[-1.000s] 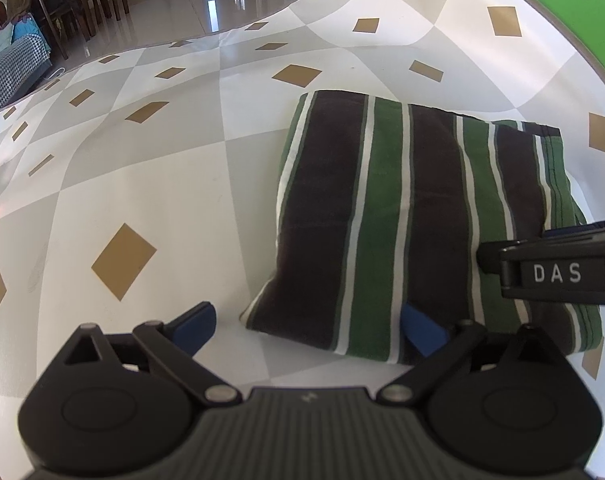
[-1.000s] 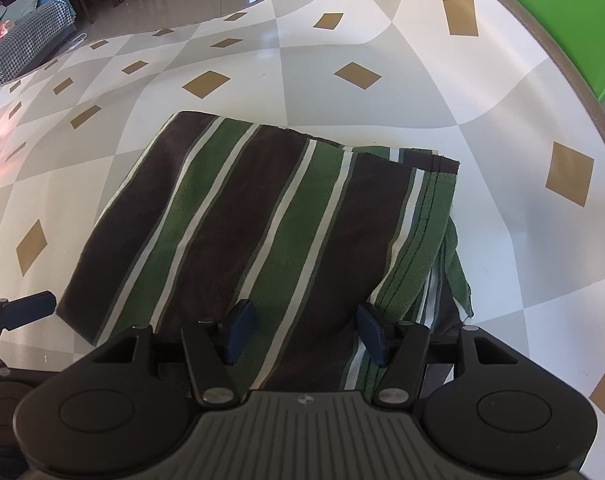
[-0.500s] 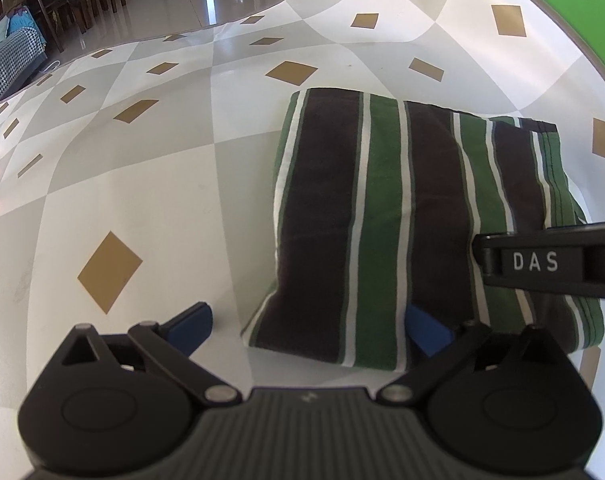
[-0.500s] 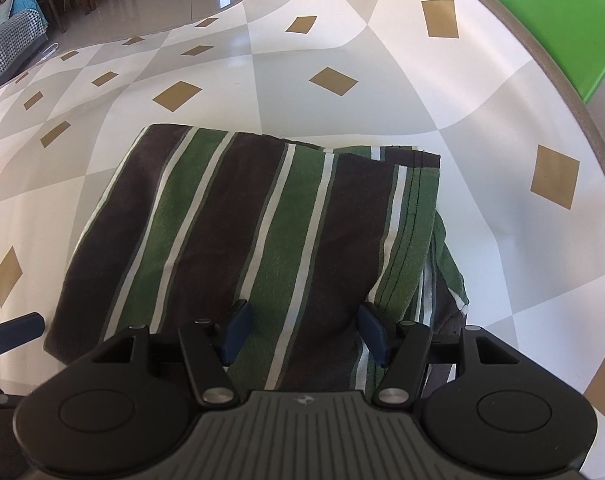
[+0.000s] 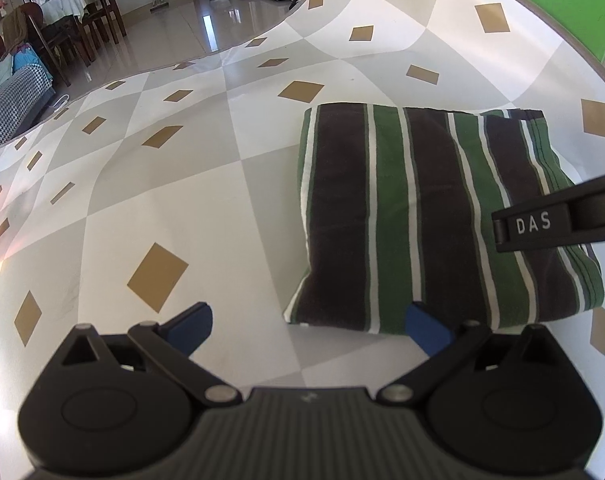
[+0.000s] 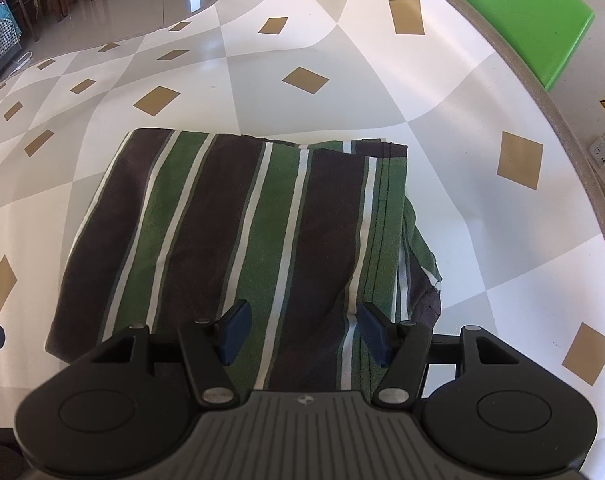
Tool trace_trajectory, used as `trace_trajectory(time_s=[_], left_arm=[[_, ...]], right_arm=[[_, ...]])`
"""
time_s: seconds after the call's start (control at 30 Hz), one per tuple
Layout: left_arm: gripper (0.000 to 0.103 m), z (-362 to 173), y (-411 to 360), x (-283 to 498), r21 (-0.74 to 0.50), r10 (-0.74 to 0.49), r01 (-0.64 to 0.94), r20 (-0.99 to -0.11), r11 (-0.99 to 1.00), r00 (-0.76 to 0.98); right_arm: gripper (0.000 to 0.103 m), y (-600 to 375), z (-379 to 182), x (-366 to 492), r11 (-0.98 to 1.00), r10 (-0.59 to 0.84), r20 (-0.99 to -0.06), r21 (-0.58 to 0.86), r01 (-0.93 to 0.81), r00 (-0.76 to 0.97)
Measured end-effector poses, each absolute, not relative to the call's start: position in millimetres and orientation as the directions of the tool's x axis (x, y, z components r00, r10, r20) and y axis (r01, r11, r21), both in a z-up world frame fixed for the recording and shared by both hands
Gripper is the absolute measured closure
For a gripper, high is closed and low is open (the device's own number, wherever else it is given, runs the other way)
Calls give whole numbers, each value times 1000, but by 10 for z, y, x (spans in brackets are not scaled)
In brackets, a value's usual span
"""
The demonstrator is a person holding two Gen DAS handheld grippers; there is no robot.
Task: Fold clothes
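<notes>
A folded garment with brown, green and white stripes lies flat on the checked tablecloth. My left gripper stands wide open just short of the garment's near left corner, and its blue pads hold nothing. In the right wrist view the same garment fills the middle, with loose layers showing at its right edge. My right gripper hovers open over its near edge, the cloth lying under the gap and not pinched. One black finger of the right gripper reaches in over the garment's right side.
The round table's rim curves along the right. A green surface lies beyond it. Past the far edge are a shiny floor, dining chairs and a checked sofa. A wall socket shows at right.
My left gripper has drawn back and up a little, so the garment's near edge now sits just beyond its pads. The right gripper has rolled slightly over the cloth. Both stay open.
</notes>
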State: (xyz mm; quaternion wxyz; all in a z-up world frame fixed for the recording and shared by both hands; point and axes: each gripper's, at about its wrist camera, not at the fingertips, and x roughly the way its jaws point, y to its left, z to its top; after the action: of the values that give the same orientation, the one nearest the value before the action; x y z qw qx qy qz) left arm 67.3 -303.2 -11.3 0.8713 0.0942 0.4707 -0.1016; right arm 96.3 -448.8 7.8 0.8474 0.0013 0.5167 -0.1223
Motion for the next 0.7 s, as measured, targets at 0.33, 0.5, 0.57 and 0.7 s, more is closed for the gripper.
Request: trace_trajectory(time_s=[0.33, 0.5, 0.57, 0.7], left_arm=[[0, -24, -2877, 487, 52, -97, 263, -846, 963, 524], [0, 5, -2775, 400, 42, -95, 248, -853, 968, 514], [0, 13, -2720, 355, 41, -92, 242, -854, 969, 513], [0, 19, -2600, 264, 54, -72, 229, -857, 972, 510]], right_arm=[[45, -4464, 156, 837, 971, -203, -885, -128, 201, 419], [45, -4355, 189, 779, 979, -182, -893, -127, 157, 412], [45, -4308, 217, 753, 982, -174, -893, -126, 142, 414], [45, -4171, 282, 694, 987, -153, -895, -119, 107, 420]])
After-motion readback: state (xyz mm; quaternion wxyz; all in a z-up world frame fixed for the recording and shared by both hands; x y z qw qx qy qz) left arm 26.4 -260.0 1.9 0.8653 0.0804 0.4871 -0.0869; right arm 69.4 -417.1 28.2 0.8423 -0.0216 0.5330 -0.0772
